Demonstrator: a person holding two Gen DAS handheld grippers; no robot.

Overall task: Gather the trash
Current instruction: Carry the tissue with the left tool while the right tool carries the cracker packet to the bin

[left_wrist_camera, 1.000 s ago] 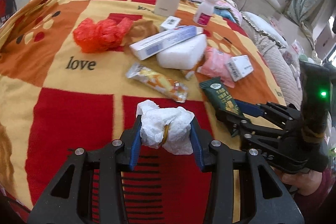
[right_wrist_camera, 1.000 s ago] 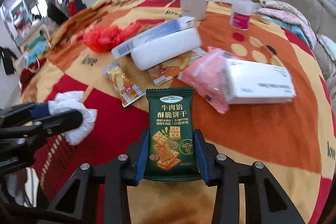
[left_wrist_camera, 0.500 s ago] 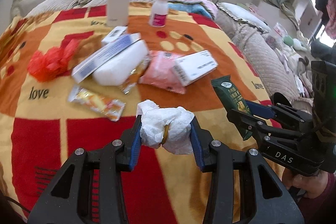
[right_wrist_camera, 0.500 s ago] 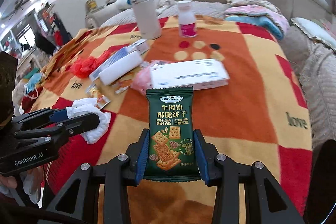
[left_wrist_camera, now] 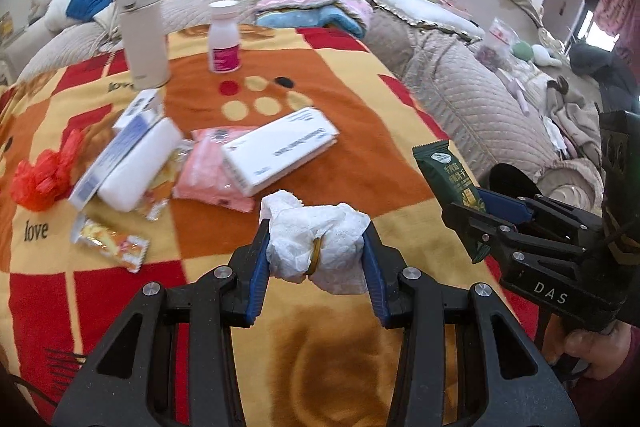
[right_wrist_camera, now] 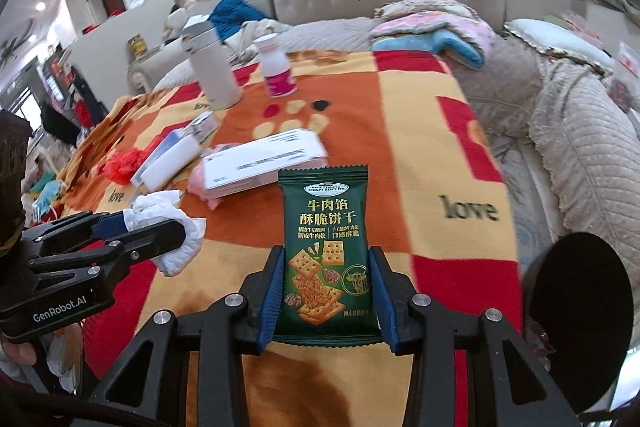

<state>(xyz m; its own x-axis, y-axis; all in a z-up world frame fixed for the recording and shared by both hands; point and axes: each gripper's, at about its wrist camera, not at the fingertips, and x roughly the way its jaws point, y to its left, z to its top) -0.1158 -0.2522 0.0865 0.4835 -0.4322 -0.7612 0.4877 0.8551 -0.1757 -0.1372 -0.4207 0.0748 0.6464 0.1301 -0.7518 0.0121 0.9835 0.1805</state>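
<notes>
White crumpled tissue [left_wrist_camera: 316,247] in our left gripper [left_wrist_camera: 316,259] jaws, green biscuit packet [right_wrist_camera: 326,251] in our right gripper [right_wrist_camera: 326,291] jaws, both now carried toward the blanket's [left_wrist_camera: 340,367] right edge for disposal.

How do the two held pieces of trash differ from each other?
The tissue wad in the left gripper is white, crumpled and shapeless; the biscuit packet in the right gripper is dark green, flat and printed. The wad has a rubber band around it; the packet has none. Both are clamped, clear of the blanket.
</notes>
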